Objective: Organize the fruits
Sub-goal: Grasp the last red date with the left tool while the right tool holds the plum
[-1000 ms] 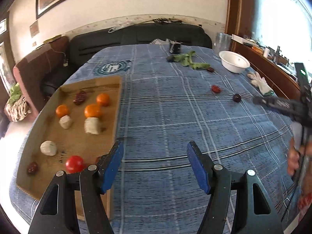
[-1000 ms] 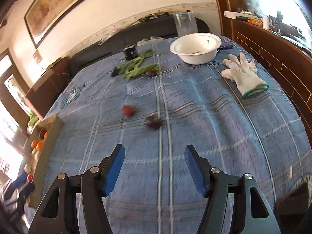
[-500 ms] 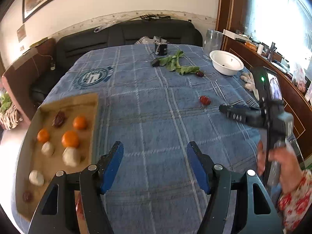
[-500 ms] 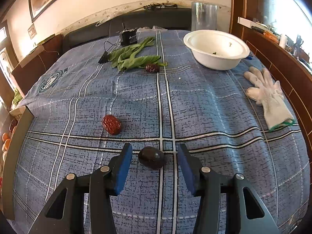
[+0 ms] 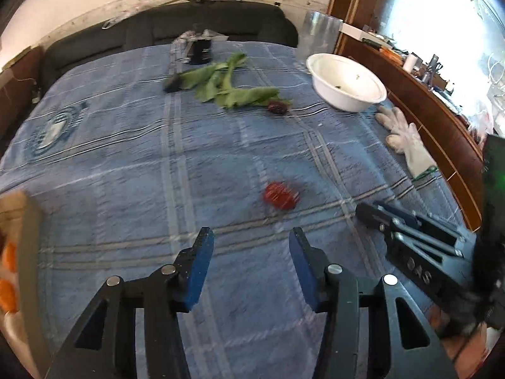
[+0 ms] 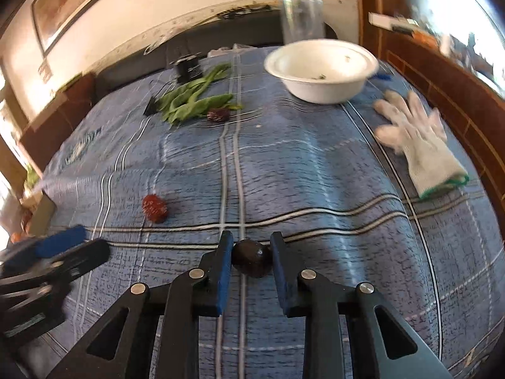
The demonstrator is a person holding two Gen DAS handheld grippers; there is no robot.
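My right gripper point(image 6: 252, 242) is shut on a small dark round fruit point(image 6: 252, 259) that rests on the blue checked cloth point(image 6: 315, 189). A wrinkled red fruit point(image 6: 154, 207) lies to its left on the cloth. In the left wrist view the same red fruit point(image 5: 282, 195) sits just ahead and slightly right of my left gripper point(image 5: 251, 237). That gripper's jaws are closing with nothing between them. A dark red fruit point(image 5: 277, 107) lies by the green leaves point(image 5: 227, 88) farther back. The cardboard tray point(image 5: 30, 252) with orange fruits point(image 5: 8, 255) shows at the left edge.
A white bowl point(image 6: 320, 72) and a clear container point(image 6: 301, 19) stand at the back right. A white glove point(image 6: 419, 139) lies near the right edge, beside a wooden ledge point(image 5: 442, 132). A black device point(image 5: 200, 50) sits at the far end.
My left gripper swung right, away from the tray and toward the red fruit, and its jaws narrowed. My right gripper moved forward and closed on the dark fruit.
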